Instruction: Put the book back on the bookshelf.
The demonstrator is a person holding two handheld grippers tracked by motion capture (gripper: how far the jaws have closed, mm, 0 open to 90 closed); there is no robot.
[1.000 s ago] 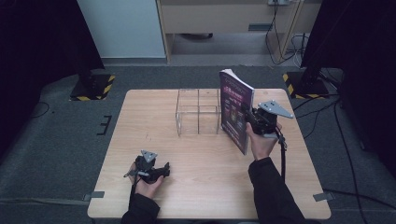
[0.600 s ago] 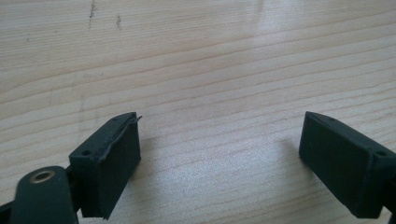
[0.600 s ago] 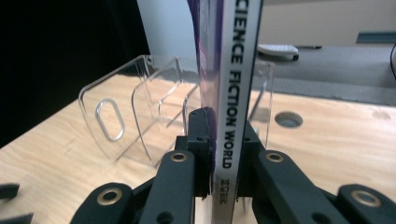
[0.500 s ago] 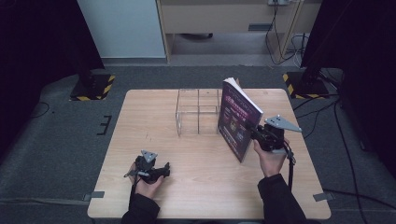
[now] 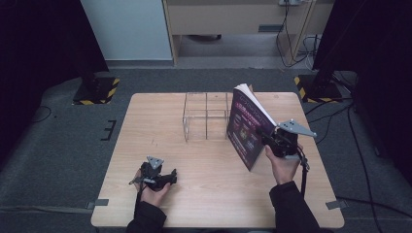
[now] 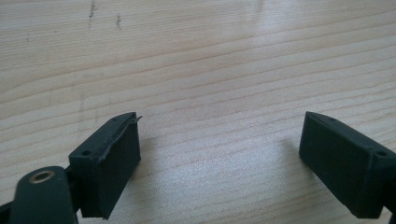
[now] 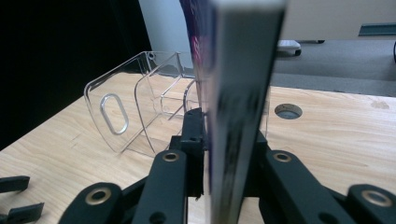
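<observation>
Nearest you, your left hand rests on the near left part of the table (image 5: 209, 204), holding the left gripper (image 5: 167, 178) low over the wood. Its jaws stand spread wide, with only bare wood grain between them. This hand has no part in the work yet.

Farther out and to the right, your right hand (image 5: 282, 165) holds the right gripper (image 5: 262, 132) above the table. Its jaws are pinching a thick book (image 5: 248, 127) with a purple cover, gripped near its lower edge. They have just been opening slightly, yet in the right gripper view the book (image 7: 240, 107) is between them with the pads against both covers. The book stands tilted, its top leaning away to the far left, and I cannot tell whether its near lower corner touches the wood.

Just left of the book, toward the far middle of the table, sits a clear rack (image 5: 206, 116) with upright dividers. All its slots look empty.

By my reading, the pick-up is done and the book is brought beside the rack. What looks left is to stand it upright, slide it into a slot, and let go.
</observation>
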